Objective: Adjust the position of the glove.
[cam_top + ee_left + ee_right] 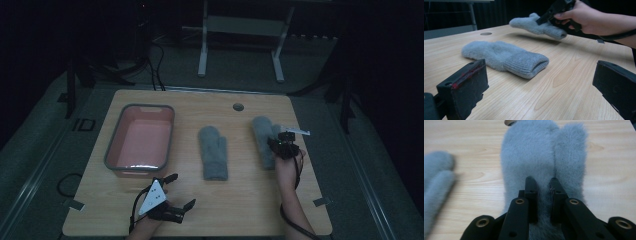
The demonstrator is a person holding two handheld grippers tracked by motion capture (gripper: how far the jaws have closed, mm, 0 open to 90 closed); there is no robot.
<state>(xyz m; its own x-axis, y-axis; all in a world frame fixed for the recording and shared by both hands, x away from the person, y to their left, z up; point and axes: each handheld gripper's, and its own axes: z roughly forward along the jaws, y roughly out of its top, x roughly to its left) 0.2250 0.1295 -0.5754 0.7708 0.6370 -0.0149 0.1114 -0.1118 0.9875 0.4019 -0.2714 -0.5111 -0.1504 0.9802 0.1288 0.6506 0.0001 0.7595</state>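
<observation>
right gripper (543, 183) pinching lifted mitten (541, 157); left gripper (539, 87) agape.

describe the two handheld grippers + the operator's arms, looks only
Both grippers are black with two blocky jaws. The left gripper carries a pale grey three-cornered plate with small dark marks; one jaw pad shows red streaks. The right gripper has brass-ringed link holes. Black cables trail from each. Forearms are bare, no sleeves.

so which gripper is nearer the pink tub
Left. The left gripper sits open just below the tub's near edge. The right gripper is across the table, shut on the far mitten.
</observation>
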